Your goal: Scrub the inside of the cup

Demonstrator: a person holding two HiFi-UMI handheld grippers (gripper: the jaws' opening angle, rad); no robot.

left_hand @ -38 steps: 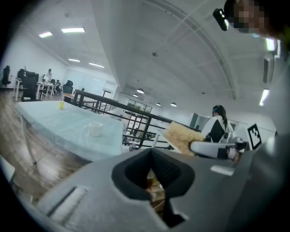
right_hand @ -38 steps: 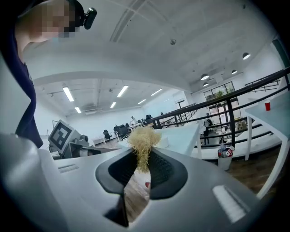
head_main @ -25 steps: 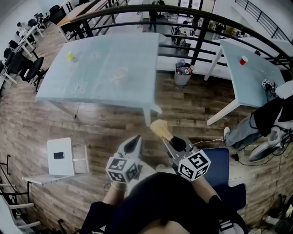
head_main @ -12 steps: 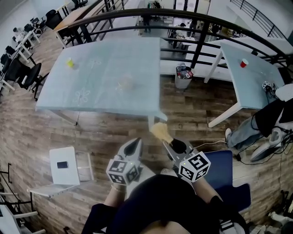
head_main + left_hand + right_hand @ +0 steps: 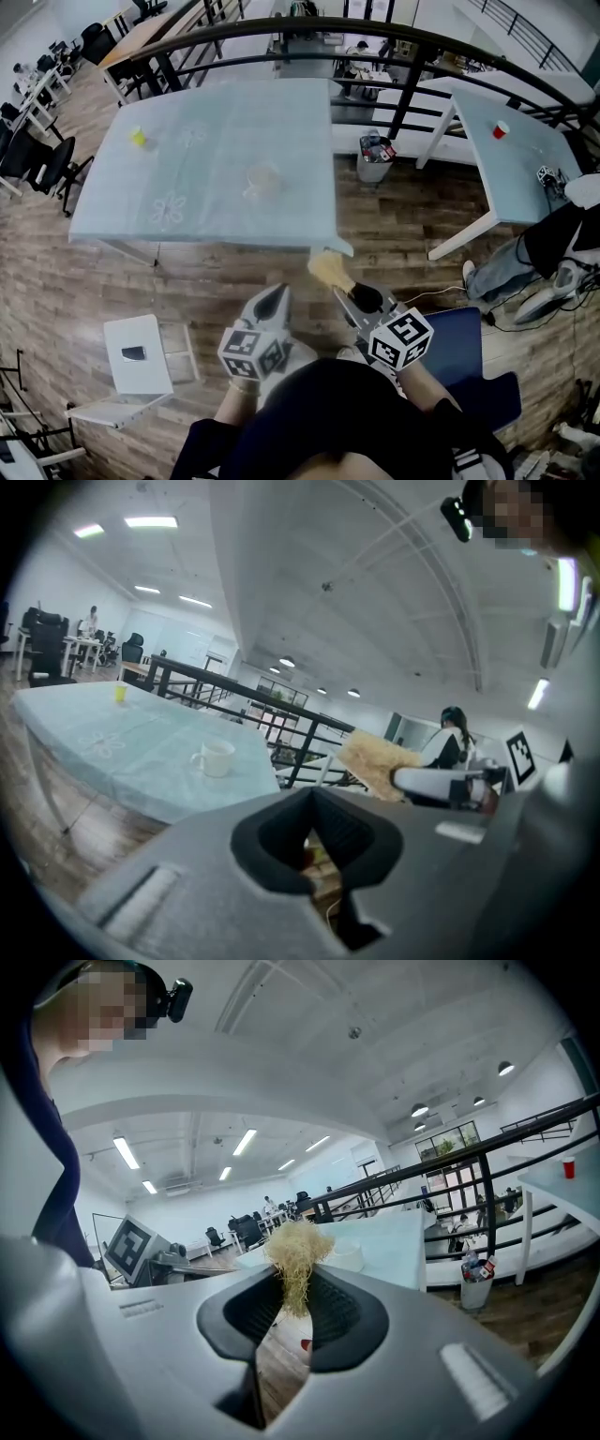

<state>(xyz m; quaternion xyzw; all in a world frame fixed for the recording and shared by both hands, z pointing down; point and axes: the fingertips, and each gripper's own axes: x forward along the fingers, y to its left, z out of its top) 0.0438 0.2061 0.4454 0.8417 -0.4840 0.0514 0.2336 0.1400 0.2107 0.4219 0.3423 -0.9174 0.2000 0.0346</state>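
Observation:
A white cup with a handle stands upright on the pale blue table, also seen as the cup in the left gripper view. Both grippers hang over the wooden floor, well short of the table's near edge. My left gripper is shut with nothing in it; its jaws meet at the tip. My right gripper is shut on a straw-coloured fibre scrubber, whose tuft sticks out past the jaws and points toward the table's near right corner.
A small yellow thing sits at the table's far left. A bin stands by a dark railing on the right. A second table carries a red cup. A white stool is at my left, a blue chair at my right.
The table and cup have drawn nearer and shifted right in the head view as the person stepped forward. Both grippers keep their pose and grip.

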